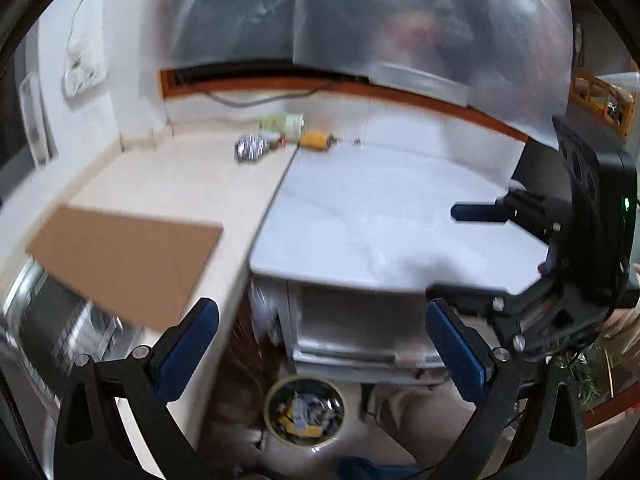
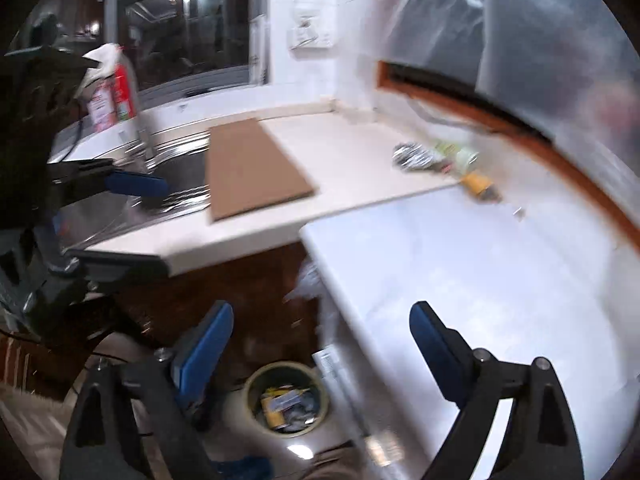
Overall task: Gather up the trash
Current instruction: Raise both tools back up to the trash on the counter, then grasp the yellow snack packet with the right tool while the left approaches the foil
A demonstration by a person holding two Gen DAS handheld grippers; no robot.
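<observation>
both grippers, left gripper [image 1: 322,354] and right gripper [image 2: 322,350], fingers spread, empty. reach far for crumpled silver foil wad [image 1: 250,148] first; round floor bin [image 1: 306,410] waits below.

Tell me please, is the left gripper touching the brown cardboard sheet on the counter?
Cannot tell. In the left wrist view the left gripper has one fingertip overlapping the cardboard sheet, but blur hides any gap. In the right wrist view, its fingers seem away from it.

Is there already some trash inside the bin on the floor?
Yes, the round bin on the floor holds yellow and grey wrappers, seen from above in the left wrist view.
</observation>
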